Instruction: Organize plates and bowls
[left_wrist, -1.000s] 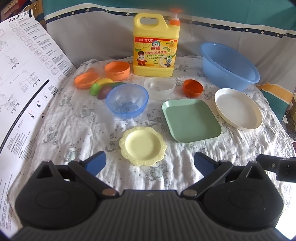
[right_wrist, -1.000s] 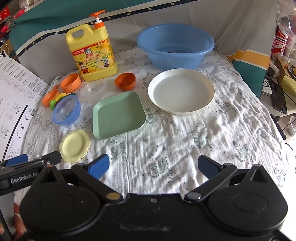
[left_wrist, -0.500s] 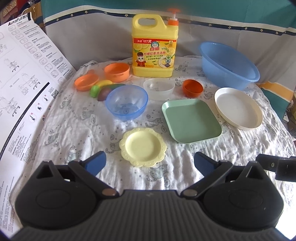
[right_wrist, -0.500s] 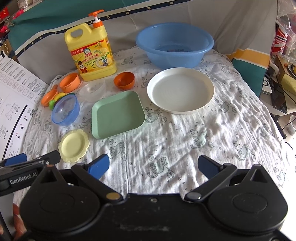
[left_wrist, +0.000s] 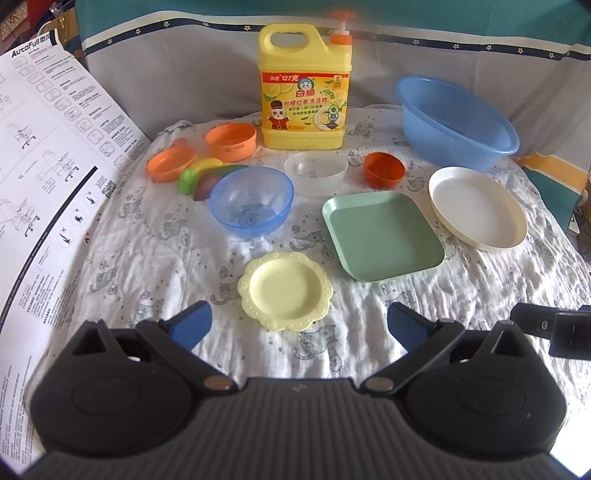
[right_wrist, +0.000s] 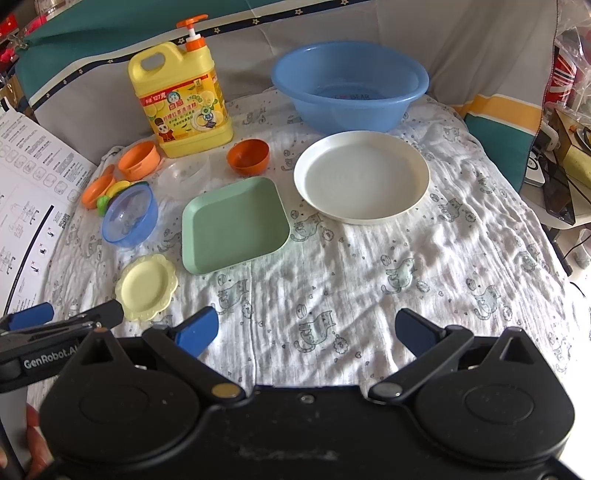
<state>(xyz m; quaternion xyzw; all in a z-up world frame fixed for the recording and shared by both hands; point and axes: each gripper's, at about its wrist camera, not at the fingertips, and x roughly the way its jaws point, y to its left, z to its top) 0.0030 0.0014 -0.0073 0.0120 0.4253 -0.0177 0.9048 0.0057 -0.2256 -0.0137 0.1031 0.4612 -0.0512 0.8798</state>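
Both of your grippers are wide open and hold nothing. Your left gripper (left_wrist: 299, 325) hangs just in front of the little yellow plate (left_wrist: 284, 290), so that looks like the one to pick up first. The plate lies flat on the white cloth (left_wrist: 147, 251), and its wavy rim is very low. Come down at a slant and slide one finger under the near rim, or you will pinch the soft cloth too.

Your right gripper (right_wrist: 306, 330) is over bare cloth, well apart from the green square plate (right_wrist: 234, 225) and the big white plate (right_wrist: 362, 175). The blue bowl (left_wrist: 251, 203) sits behind the yellow plate. I cannot tell if the bowl is wet inside.
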